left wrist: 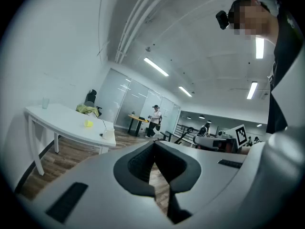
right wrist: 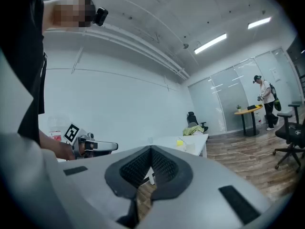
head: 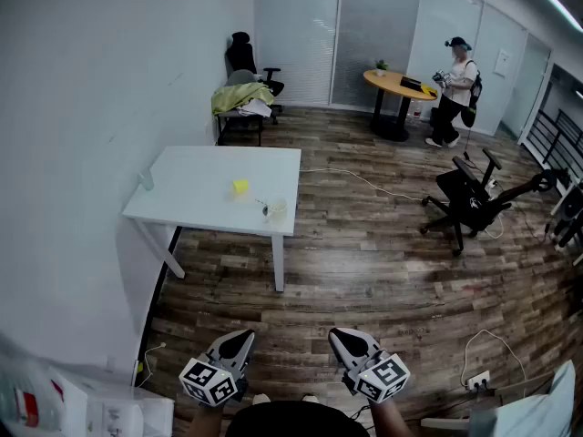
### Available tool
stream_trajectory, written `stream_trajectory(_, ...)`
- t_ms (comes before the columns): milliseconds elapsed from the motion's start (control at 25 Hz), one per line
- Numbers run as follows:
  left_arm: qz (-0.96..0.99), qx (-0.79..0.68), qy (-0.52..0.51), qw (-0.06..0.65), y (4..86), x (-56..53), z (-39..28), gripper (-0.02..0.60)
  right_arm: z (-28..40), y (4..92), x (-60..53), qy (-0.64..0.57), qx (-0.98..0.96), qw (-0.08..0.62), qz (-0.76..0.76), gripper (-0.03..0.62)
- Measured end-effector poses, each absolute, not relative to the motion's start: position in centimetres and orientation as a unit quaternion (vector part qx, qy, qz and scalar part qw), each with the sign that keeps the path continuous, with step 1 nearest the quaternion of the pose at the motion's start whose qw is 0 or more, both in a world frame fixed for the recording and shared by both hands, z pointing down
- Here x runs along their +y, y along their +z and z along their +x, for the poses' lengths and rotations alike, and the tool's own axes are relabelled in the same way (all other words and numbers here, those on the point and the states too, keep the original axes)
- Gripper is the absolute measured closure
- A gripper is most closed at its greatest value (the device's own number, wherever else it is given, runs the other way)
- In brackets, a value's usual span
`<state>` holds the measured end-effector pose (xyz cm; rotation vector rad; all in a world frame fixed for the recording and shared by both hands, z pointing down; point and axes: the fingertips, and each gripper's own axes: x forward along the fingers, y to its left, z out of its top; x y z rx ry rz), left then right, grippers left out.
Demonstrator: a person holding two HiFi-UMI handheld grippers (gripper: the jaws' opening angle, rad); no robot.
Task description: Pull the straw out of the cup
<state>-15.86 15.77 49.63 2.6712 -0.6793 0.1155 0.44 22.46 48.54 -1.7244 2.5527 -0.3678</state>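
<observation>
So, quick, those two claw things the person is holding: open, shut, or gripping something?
Left gripper: closed, holding nothing.
Right gripper: closed, holding nothing.

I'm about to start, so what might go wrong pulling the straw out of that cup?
The cup stands near the table's corner; pulling the straw with the cup unheld may tip it or drag it off the edge. The left gripper and right gripper are both shut and empty; arriving closed could knock the cup over.
</observation>
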Motion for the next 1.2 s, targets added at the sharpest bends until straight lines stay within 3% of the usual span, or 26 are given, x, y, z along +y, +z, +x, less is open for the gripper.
stream_trajectory(1200,0.936,-0.299,0.042,0.183,50.2,18.1,-12.0,0.567,5.3,50.6,26.0,-0.141,0.841,0.032,-0.522,0.571)
